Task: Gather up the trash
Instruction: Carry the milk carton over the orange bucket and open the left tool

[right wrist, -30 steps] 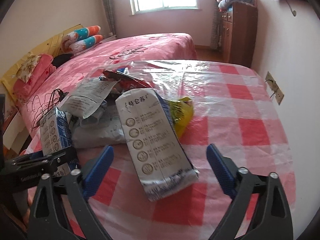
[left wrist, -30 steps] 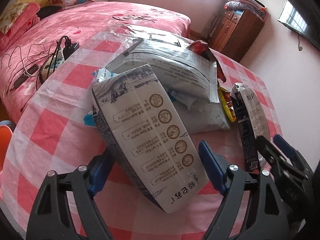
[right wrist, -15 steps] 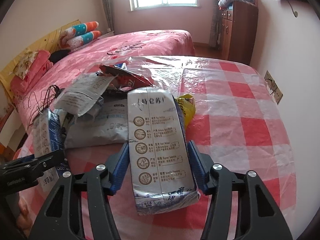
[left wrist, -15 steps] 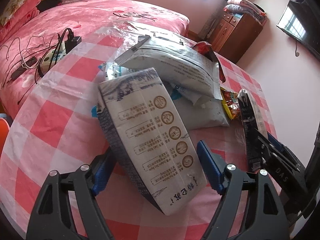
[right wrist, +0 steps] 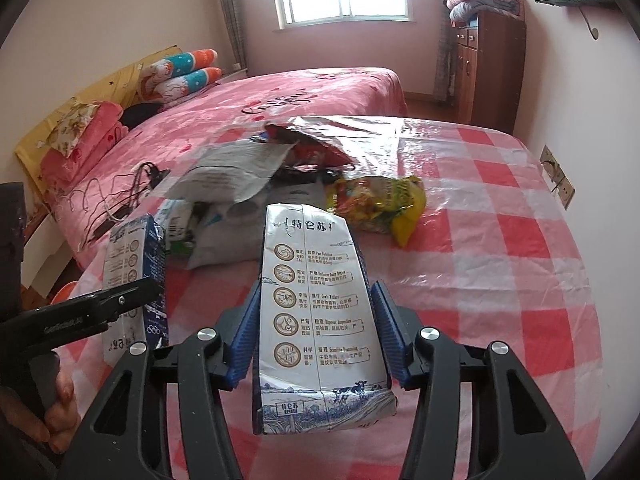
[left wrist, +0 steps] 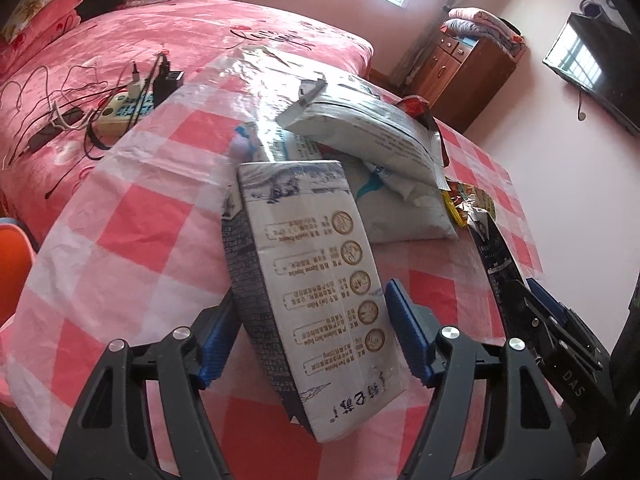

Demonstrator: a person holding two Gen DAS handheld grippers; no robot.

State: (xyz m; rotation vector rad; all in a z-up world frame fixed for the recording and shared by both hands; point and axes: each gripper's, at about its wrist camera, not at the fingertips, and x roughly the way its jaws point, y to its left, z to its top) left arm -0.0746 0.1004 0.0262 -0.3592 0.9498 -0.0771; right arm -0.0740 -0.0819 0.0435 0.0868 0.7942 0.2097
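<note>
Two white and blue milk cartons lie among trash on a red-checked table (left wrist: 132, 216). In the left wrist view, one carton (left wrist: 320, 280) sits between my left gripper's (left wrist: 312, 340) blue pads, which press its sides. In the right wrist view, my right gripper (right wrist: 316, 336) is shut on the other carton (right wrist: 316, 320). The left gripper's carton (right wrist: 132, 280) also shows at the left there. The right gripper's carton (left wrist: 494, 256) shows edge-on at the right of the left wrist view. Grey mailing bags (left wrist: 372, 136) and a yellow snack wrapper (right wrist: 380, 204) lie behind.
A pink bed (right wrist: 300, 92) stands beyond the table, with a power strip and cables (left wrist: 120, 108) on it. A wooden cabinet (right wrist: 492, 68) stands at the back right. A wall socket (right wrist: 556, 176) is on the right wall. A red snack bag (right wrist: 316, 140) lies at the pile's back.
My right gripper has closed from wide open onto its carton. My left gripper's pads have narrowed onto the other carton. Both have moved a little forward.
</note>
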